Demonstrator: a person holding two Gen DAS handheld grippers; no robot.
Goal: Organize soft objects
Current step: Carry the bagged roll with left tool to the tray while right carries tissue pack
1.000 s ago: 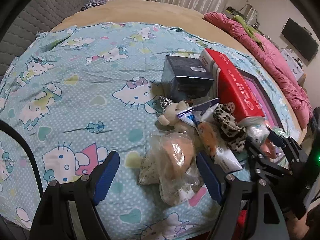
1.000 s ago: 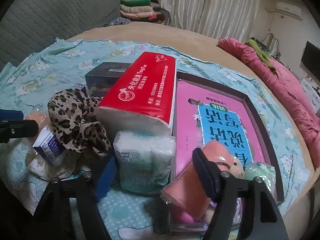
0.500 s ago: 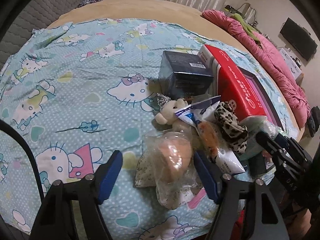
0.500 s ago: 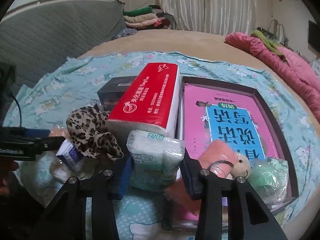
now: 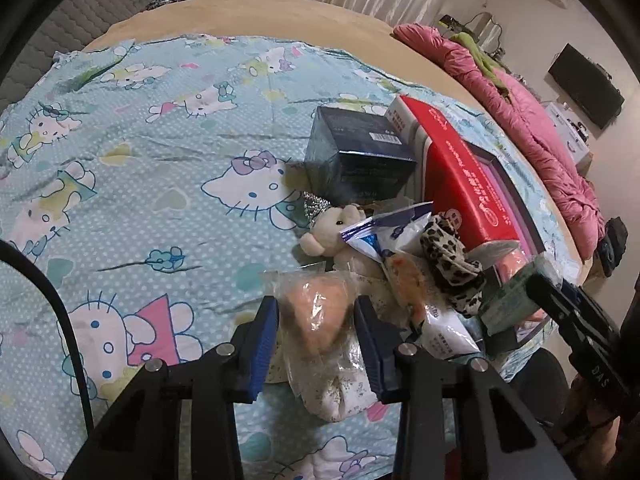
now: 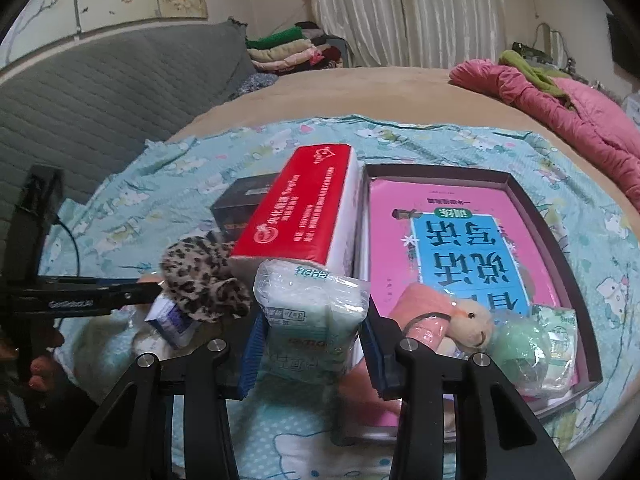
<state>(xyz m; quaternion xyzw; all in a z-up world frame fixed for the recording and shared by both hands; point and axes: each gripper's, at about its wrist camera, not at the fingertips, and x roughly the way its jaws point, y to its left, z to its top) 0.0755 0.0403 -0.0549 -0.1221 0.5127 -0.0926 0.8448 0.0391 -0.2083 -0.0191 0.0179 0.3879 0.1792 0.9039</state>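
The bed (image 5: pixel 248 12) carries a cartoon-print sheet (image 5: pixel 140 152). On the sheet lies a dark tray (image 6: pixel 560 248) holding a pink book (image 6: pixel 460 240). A red tissue pack (image 6: pixel 304 208) lies beside the tray, a leopard scrunchie (image 6: pixel 204 280) at its near end. My right gripper (image 6: pixel 310 346) pinches a green tissue packet (image 6: pixel 310 312) in front of the red pack. My left gripper (image 5: pixel 316 344), its jaws just closed inward, pinches a clear bag with a peach-coloured soft item (image 5: pixel 316 316), low over the sheet.
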